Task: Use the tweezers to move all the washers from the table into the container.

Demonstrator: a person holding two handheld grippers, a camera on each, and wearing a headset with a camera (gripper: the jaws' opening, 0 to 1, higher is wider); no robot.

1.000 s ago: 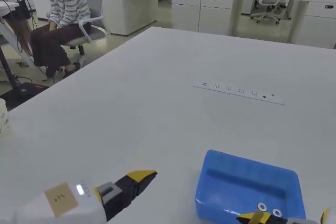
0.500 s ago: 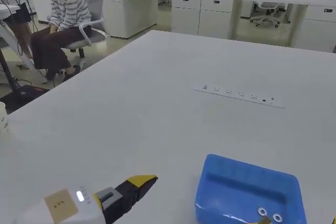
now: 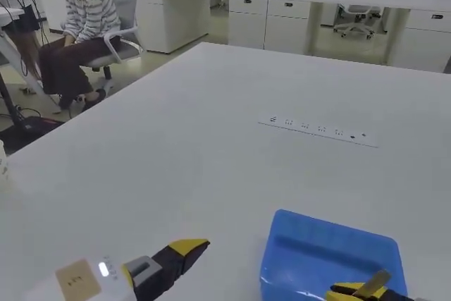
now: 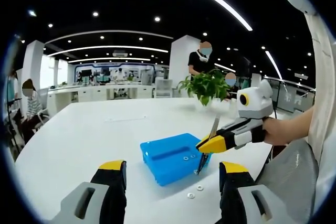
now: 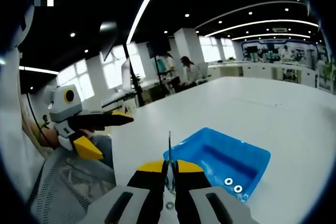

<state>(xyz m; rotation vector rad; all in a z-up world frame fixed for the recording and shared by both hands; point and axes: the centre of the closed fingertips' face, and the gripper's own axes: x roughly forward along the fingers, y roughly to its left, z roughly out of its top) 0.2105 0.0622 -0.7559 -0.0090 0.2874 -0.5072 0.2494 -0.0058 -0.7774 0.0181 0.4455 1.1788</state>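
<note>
The blue container (image 3: pixel 328 255) lies on the white table near its front edge. Two washers (image 5: pixel 233 184) rest in a corner of it, and two more washers (image 4: pixel 195 192) lie on the table just outside its near wall. My right gripper (image 5: pixel 169 167) is shut on the metal tweezers (image 5: pixel 169 150), whose tips point down beside the container's edge (image 4: pixel 202 165). In the head view the right gripper (image 3: pixel 359 290) is at the container's near edge. My left gripper (image 4: pixel 172 167) is open and holds nothing; it hovers left of the container (image 3: pixel 187 248).
A white power strip (image 3: pixel 317 132) lies on the table beyond the container. A person sits on a chair (image 3: pixel 81 22) at the far left. Desks and cabinets (image 3: pixel 282 19) stand behind the table. People stand near a potted plant (image 4: pixel 207 85).
The right gripper dropped almost out of the head view, then came back up with the tweezers over the container's near edge. The left gripper has stayed nearly still.
</note>
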